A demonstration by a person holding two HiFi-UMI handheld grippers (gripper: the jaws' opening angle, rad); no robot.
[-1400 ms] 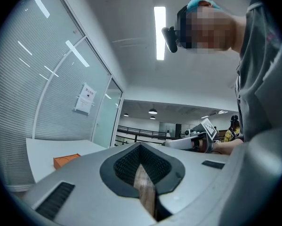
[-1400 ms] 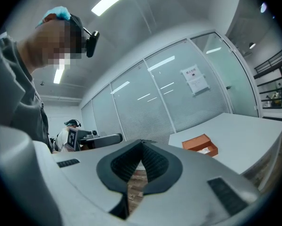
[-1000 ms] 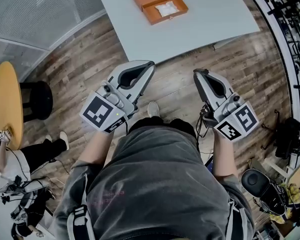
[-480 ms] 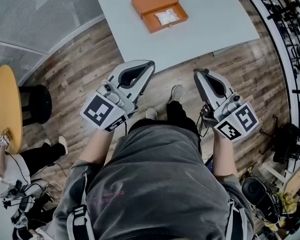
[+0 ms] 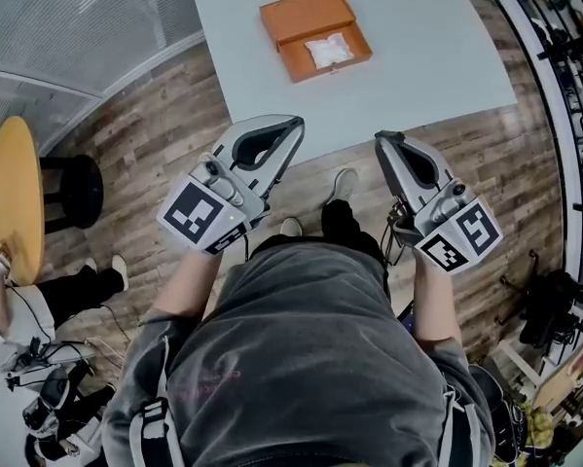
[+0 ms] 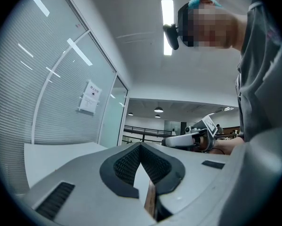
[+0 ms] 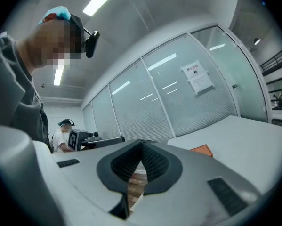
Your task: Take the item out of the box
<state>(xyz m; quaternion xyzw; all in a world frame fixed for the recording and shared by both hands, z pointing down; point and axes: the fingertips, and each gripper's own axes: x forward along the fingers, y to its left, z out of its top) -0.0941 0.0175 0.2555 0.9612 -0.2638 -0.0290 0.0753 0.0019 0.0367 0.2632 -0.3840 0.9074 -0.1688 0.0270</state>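
An orange box (image 5: pixel 314 30) lies open on the white table (image 5: pixel 427 37), its lid folded back on the far side. A white packet (image 5: pixel 328 51) rests in the tray of the box. Both grippers hang over the wooden floor, short of the table's near edge and well apart from the box. My left gripper (image 5: pixel 295 123) points up and right, with its jaws together and nothing between them (image 6: pixel 141 145). My right gripper (image 5: pixel 380 139) also has its jaws together and is empty (image 7: pixel 141 142). In the right gripper view a corner of the orange box (image 7: pixel 202 149) shows past the jaws.
A round wooden table (image 5: pixel 14 197) and a black stool (image 5: pixel 72 193) stand at the left, with a seated person (image 5: pixel 18 309) beside them. Racks of equipment (image 5: pixel 564 56) line the right side. A glass wall with blinds (image 5: pixel 67 17) runs behind the white table.
The box and table sit slightly lower and further right in the head view. A foot has stepped forward towards the table. Both grippers keep their place and stay shut.
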